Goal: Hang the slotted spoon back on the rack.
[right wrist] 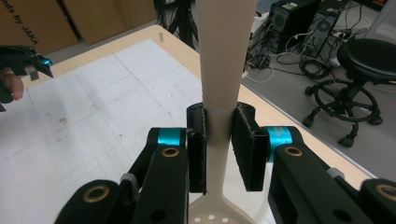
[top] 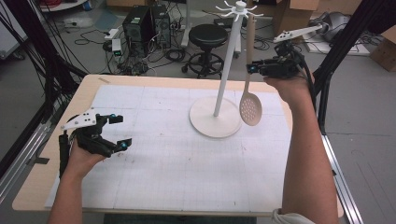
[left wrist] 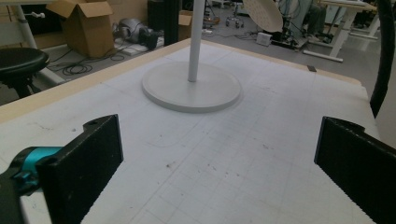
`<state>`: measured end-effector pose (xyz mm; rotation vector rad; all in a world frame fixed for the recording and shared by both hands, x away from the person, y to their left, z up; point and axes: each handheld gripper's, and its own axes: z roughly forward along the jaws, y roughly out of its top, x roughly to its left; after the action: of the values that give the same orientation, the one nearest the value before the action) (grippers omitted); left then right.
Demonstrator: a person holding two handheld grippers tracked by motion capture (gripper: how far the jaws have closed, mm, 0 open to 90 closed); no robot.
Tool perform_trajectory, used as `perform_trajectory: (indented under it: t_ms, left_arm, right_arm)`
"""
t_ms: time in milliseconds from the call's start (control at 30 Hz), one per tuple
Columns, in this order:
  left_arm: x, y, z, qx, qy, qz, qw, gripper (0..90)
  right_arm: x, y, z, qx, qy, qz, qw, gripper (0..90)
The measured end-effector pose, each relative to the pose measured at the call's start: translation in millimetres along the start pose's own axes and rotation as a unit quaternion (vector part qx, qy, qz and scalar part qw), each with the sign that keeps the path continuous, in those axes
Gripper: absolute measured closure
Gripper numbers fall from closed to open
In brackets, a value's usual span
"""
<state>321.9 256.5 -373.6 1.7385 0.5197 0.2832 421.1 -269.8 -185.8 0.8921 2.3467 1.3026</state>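
The right claw (top: 252, 68) pinched the flat handle of a smooth beige slotted spoon (top: 250, 106) above the bench's far right corner, while the left claw (top: 120, 132) gaped empty.

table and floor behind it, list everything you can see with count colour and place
slotted spoon: 1, cream, held by its handle above the table's right part, bowl hanging down beside the stand's base
hook stand: 1, white, round base on the mat at centre back
grid mat: 1, white, covering most of the table
table: 1, light wood
stool: 1, black, on the floor behind the table
computer towers: 2, black, floor at back left
cardboard boxes: several, brown, floor
left gripper: 1, black, jaws open, low over the mat's left side
right gripper: 1, black, shut on the spoon's handle
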Motion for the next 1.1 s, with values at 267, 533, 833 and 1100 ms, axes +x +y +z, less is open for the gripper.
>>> perform_trajectory:
  t_ms: [267,533,833,1100]
  left_arm:
    - [-0.6,-0.1,1.1,0.002,-0.001,0.002,1.0000,1.7]
    - [-1.3,0.2,1.1,0.001,-0.004,0.001,1.0000,1.7]
    - [-2.1,0.5,0.9,0.001,-0.012,-0.002,0.9999,1.7]
    - [-2.0,-0.2,2.3,0.004,-0.013,-0.002,0.9999,1.7]
  right_arm:
    - [-2.2,-3.8,4.6,-0.007,0.009,0.018,0.9998,58.1]
    - [9.6,-12.6,-2.1,-0.018,-0.004,-0.021,0.9996,50.5]
    - [25.9,-29.0,-10.0,-0.054,0.029,-0.036,0.9975,46.4]
    - [34.9,-47.0,-14.4,-0.066,0.037,-0.043,0.9962,39.4]
